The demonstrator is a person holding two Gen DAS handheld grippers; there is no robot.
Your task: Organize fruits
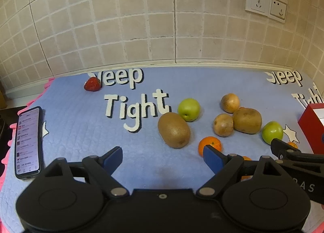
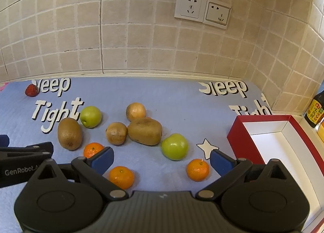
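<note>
Fruit lies loose on a blue mat. In the right wrist view there are two kiwis, two green apples, two brownish round fruits, three oranges and a strawberry at the far left. An empty red box with a white inside stands at the right. My right gripper is open and empty over the near oranges. My left gripper is open and empty, just before a kiwi and an orange.
A phone lies on the mat's left edge. A tiled wall with two sockets stands behind. Sauce bottles stand at the far right behind the box. The mat between the strawberry and the fruit cluster is bare.
</note>
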